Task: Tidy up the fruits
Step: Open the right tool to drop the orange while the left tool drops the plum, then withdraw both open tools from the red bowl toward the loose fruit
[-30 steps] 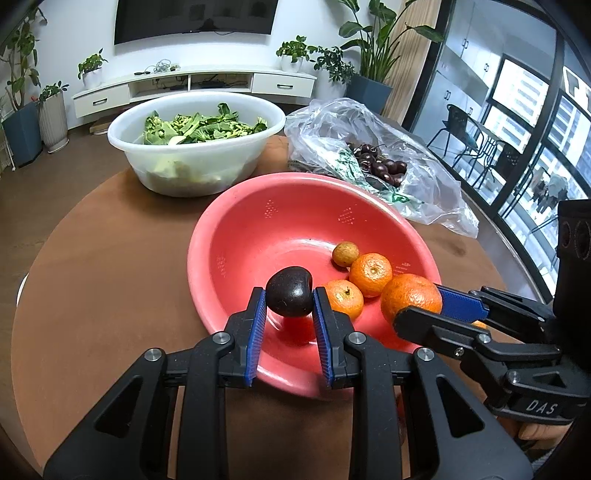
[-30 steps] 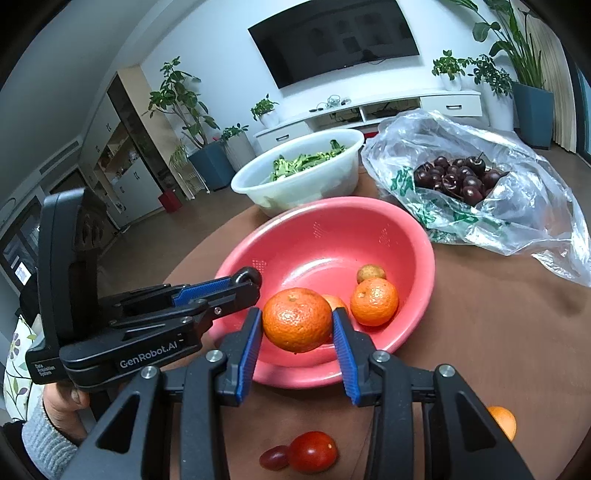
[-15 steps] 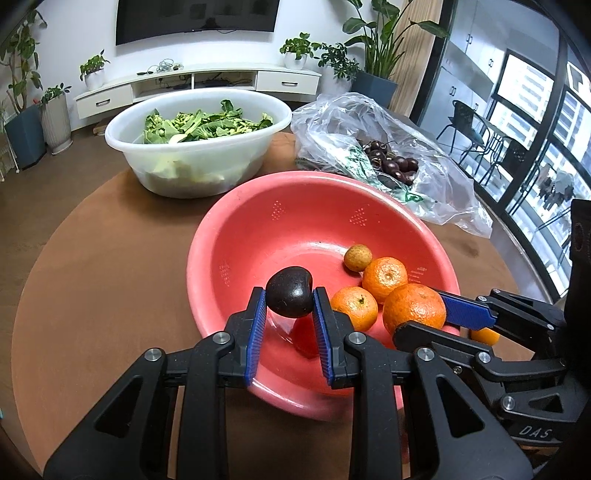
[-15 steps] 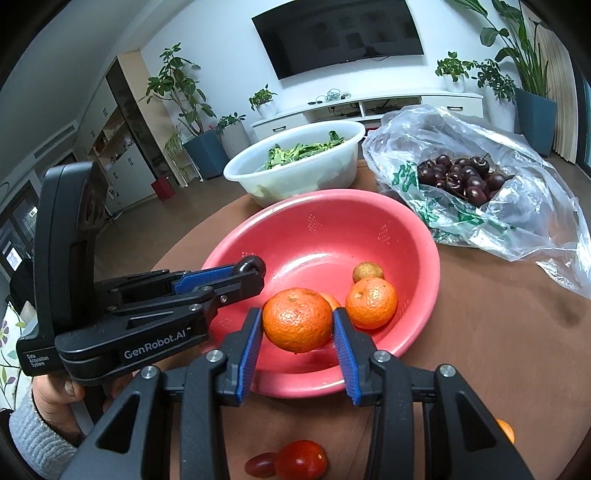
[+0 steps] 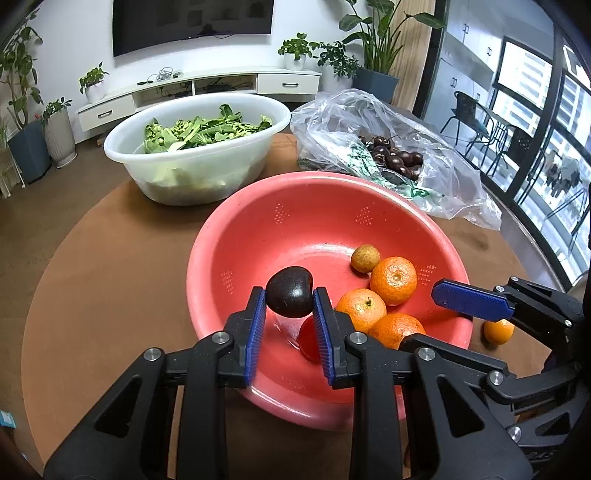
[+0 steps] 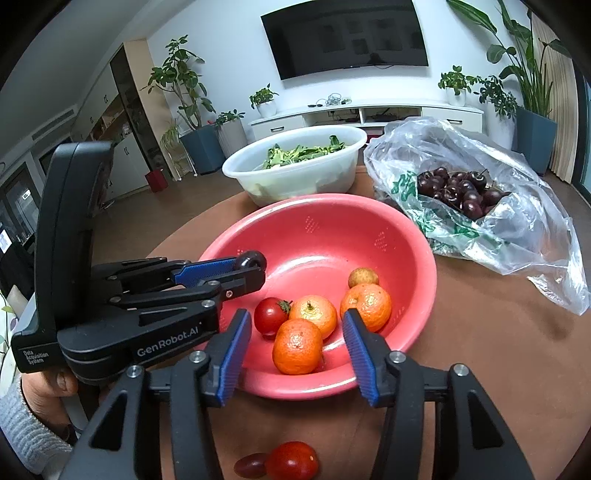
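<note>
Left gripper (image 5: 289, 301) clamps a dark cherry (image 5: 290, 291) above the red basin's (image 5: 258, 221) near rim. Right gripper (image 6: 295, 332) is spreading its jaws, pads clear of the tangerine (image 6: 297, 346) lying inside the basin near that rim, beside a cherry tomato (image 6: 270, 315).

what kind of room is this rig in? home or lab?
Most likely a home living room, not a lab. A wall-mounted TV hangs over a low white media console, with potted plants alongside. The work surface is a round brown table holding a red basin of fruit.
</note>
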A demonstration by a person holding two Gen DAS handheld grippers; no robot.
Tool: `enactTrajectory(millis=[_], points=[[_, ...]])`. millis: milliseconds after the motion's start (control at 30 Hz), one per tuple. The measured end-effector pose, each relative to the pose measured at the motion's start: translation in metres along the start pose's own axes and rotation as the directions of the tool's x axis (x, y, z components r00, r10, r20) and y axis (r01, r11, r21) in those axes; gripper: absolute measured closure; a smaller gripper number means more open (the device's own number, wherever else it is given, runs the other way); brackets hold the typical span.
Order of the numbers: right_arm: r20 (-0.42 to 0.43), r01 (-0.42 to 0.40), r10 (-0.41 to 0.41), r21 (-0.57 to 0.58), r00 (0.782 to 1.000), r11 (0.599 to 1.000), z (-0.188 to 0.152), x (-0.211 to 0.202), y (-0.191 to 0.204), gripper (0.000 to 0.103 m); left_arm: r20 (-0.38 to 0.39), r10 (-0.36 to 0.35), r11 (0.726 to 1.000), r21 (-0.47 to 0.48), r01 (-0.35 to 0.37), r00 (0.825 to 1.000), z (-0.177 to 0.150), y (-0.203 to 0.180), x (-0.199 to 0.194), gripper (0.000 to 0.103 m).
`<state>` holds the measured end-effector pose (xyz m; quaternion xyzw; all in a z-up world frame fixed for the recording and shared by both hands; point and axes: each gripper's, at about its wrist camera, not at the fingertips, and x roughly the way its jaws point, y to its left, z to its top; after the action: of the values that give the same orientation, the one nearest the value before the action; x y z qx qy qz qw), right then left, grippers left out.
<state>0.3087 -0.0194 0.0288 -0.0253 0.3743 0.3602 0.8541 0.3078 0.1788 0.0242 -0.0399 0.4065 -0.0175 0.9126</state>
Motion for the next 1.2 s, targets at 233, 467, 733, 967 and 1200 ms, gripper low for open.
enactTrajectory(millis=[233,467,733,967,1200], points=[[0.017,-0.004,0.004,-0.006,1.000,1.000,0.000,-0.004,0.002,0.048,0.004,-0.013,1.000,0.008,0.013,1.000,0.000,-0.002,0.000,0.074],[0.030,-0.004,0.004,-0.008,1.000,1.000,0.000,-0.009,0.003,0.048,0.010,-0.019,1.000,0.009,0.019,1.000,0.000,-0.002,0.000,0.073],[0.046,-0.002,0.002,-0.016,0.999,1.000,0.000,-0.016,0.005,0.048,0.010,-0.029,1.000,-0.007,0.029,1.000,-0.002,0.001,-0.003,0.073],[0.071,-0.010,0.012,-0.017,0.997,1.000,0.000,-0.033,0.009,0.048,0.037,-0.024,1.000,-0.004,0.024,0.999,-0.011,-0.002,-0.025,0.073],[0.123,-0.026,0.026,0.000,0.992,1.000,-0.007,-0.070,0.014,0.047,0.072,-0.039,0.999,-0.013,0.040,0.997,-0.030,-0.011,-0.057,0.073]])
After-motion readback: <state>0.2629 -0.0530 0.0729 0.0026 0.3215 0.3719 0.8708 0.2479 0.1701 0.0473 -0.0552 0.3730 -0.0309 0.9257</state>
